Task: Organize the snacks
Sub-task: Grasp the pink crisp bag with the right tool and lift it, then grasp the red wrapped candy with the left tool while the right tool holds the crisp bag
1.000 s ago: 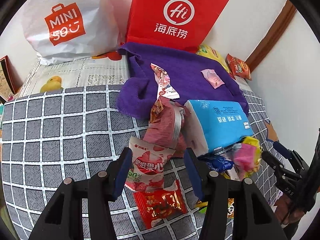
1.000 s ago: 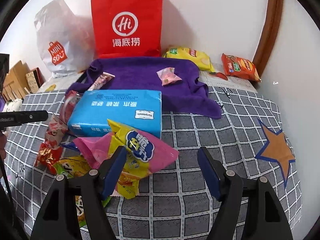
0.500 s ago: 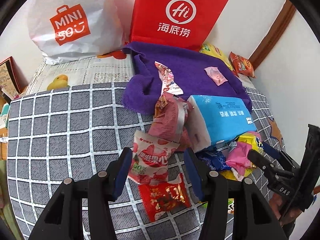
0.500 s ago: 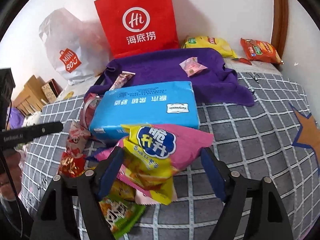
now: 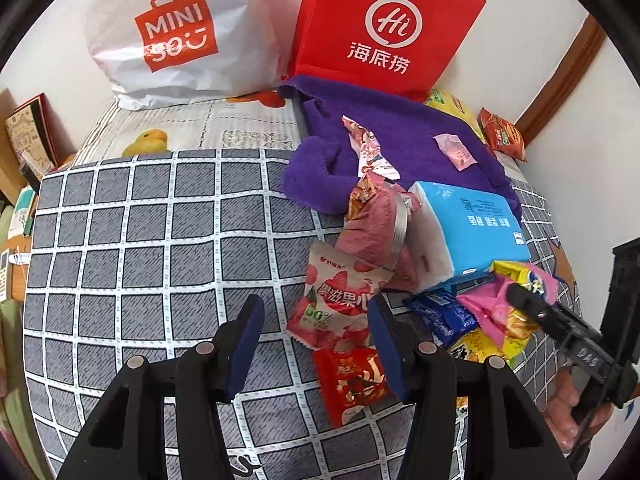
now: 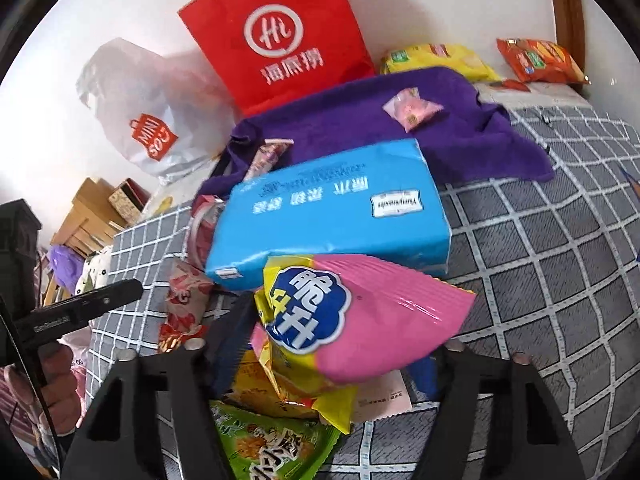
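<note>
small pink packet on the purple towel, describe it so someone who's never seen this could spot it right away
Find the red paper bag standing against the wall; the purple towel is spread on the bed right in front of it. The small pink packet lies alone near the towel's middle, a pale translucent square, far smaller than the long printed wrapper at the towel's other edge.

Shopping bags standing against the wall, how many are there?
2. The white Miniso bag stands at the back left, and the red paper bag stands beside it, just behind the purple towel. No others show.
</note>
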Available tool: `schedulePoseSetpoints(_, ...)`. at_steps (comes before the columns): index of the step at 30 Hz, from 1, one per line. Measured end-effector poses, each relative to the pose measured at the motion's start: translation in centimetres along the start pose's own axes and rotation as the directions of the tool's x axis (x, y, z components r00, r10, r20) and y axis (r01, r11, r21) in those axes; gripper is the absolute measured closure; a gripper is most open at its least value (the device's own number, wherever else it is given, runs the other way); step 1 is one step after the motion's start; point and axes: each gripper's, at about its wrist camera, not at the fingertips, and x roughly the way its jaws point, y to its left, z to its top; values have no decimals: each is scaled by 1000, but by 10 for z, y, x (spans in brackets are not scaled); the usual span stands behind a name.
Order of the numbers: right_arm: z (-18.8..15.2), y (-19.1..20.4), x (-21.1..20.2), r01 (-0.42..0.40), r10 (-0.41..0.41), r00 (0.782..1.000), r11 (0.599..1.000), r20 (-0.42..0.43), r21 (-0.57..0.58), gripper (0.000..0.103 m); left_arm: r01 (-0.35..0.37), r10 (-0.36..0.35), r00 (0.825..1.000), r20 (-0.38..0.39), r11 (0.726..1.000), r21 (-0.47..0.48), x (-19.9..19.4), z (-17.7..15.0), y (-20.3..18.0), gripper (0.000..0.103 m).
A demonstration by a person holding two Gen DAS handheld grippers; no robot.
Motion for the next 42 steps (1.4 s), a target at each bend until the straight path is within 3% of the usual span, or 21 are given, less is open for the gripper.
schedulePoseSetpoints(3,1,-4,-11,-41,41,999,999,10,17,54,3,-3,1000,-15,1000,0,4,-3,-2,52)
schedulePoseSetpoints(15,-1,-25,-66,-18,19,994,1000,109,-11,54,38,-39,996,-83,999,-16,19,-33,-17,52)
schedulePoseSetpoints(22,-10,-40,-73,11,-8,994,1000,106,-25,54,41,-47,992,-113,998,-55,32,-40,-25,48)
schedulePoseSetpoints(33,-21,-60,-67,29,-25,996,998,81,-48,54,-96,96,993,-62,995,8,41,-47,-54,43)
schedulePoseSetpoints(37,-22,-63,-67,29,-24,996,998,82,-54,54,-116,118,992,-41,992,47,41,-48,-63,59)
schedulePoseSetpoints(42,-24,-65,-69,27,-22,996,998,84,-59,54,-105,107,994,-34,993,48,36,-47,-65,63)
